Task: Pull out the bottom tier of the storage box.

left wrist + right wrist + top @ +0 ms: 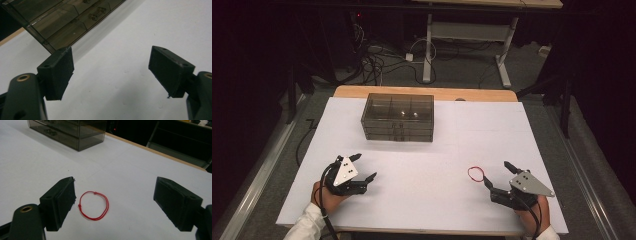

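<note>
A thin red string loop [475, 174] lies flat on the white table cover, right of centre. In the right gripper view the red loop [94, 205] lies just ahead of the left jaw, on the table between the two jaws. My right gripper [498, 174] rests near the front right with its jaws wide open and nothing in them. My left gripper [363, 166] sits at the front left, also open and empty, pointing toward a smoky transparent drawer box [397, 117] at the back centre. The box [67, 20] shows beyond the left gripper's jaws.
The white cover [427, 150] spans a wooden table whose bare edge [427, 93] shows behind the box. Dark floor with cables and a desk frame [462, 45] lies beyond. A rail [257, 170] runs along the left side.
</note>
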### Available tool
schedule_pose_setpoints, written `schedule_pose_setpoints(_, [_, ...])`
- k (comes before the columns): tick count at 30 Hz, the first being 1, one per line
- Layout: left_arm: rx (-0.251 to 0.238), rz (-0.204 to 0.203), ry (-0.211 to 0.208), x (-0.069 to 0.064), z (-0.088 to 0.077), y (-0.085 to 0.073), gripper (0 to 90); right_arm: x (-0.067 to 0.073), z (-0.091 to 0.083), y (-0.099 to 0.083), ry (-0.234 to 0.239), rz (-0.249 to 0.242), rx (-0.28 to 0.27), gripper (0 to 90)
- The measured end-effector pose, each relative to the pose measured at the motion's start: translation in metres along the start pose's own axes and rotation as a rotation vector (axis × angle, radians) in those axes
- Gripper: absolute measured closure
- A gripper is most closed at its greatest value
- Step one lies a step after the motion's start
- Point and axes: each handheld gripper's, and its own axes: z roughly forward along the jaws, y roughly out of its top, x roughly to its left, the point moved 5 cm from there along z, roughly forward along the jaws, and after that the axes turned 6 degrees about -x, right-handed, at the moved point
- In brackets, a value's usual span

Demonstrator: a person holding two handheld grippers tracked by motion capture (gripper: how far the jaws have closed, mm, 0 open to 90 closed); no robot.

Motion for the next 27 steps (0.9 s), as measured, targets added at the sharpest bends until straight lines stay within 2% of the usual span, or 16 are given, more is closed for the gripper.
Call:
schedule_pose_setpoints(6, [0.022,0.030,0.007,-0.0029,0.0016,-0.0009,19.7,-0.0051,-0.0020,-0.0004,-0.007,0.019,-0.011,19.4])
schedule_pose_setpoints(9, [0.017,0.023,0.006,-0.0020,0.0006,-0.0006,19.7,-0.0048,-0.0021,0.0009,-0.012,0.013,-0.014,19.4])
schedule_pose_setpoints(12, [0.023,0.044,0.007,-0.0028,0.0011,-0.0006,19.7,-0.0031,-0.0004,0.0007,-0.010,0.002,-0.006,19.4])
schedule_pose_setpoints(21, [0.015,0.051,0.018,-0.0034,0.0003,0.0022,19.7,0.0005,0.0034,-0.0016,0.000,-0.019,0.010,19.4])
schedule_pose_setpoints(27, [0.022,0.057,0.022,-0.0022,0.0051,0.0051,19.7,-0.0007,0.0045,-0.0037,0.002,-0.009,0.020,19.5])
